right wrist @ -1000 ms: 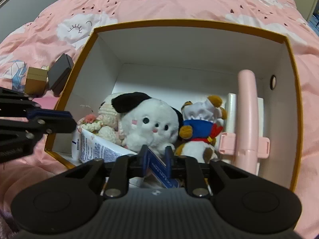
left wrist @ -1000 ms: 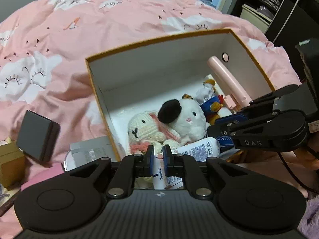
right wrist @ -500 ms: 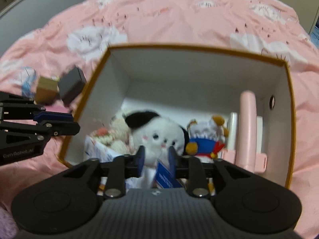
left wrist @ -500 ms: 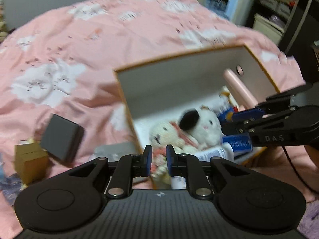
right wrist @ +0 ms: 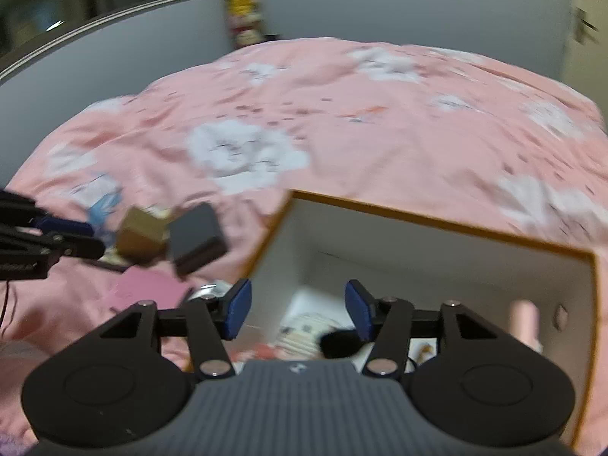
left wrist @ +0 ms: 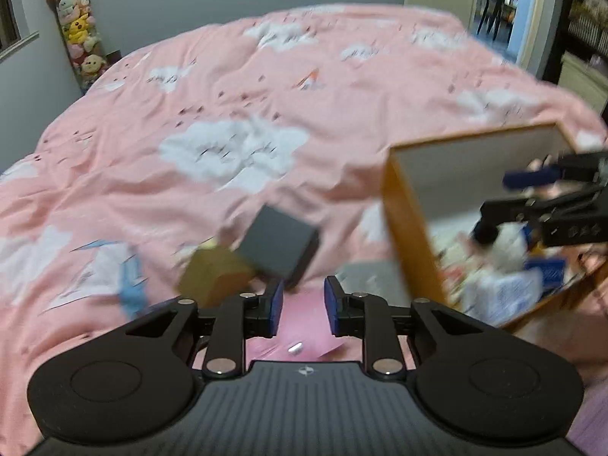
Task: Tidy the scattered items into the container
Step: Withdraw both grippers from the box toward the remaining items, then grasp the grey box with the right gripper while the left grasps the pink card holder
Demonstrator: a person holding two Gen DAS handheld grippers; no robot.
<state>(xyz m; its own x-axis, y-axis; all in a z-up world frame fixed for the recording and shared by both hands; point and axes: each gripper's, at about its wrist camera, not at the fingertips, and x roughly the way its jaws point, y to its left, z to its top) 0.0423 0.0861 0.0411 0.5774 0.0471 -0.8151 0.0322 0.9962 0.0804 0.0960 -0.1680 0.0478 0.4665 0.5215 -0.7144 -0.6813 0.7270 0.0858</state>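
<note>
Jaws on both tools are spread apart with nothing between them. The left gripper (left wrist: pixel 300 306) hangs over a pink sheet lying on the bed, and just past its blue pads sit the dark grey box (left wrist: pixel 279 245) and the tan cardboard box (left wrist: pixel 212 277), touching each other, with a pale blue-and-white paper thing (left wrist: pixel 114 277) off to their left. The right gripper (right wrist: pixel 296 313) is up over the near edge of the container (right wrist: pixel 437 228), the white box with the orange rim.

My read: this is the bit between drops, both hands free and looking for the next pickup. The grey box seems the obvious target for the left side, so it needs to drop down, straddle it across its flat faces and close.

The container already has plush toys (right wrist: pixel 304 338) and a pink stick-shaped thing (right wrist: pixel 524 323) in it, and it sits right of the loose stuff. Both views are pretty blurry, so small details are a guess.
</note>
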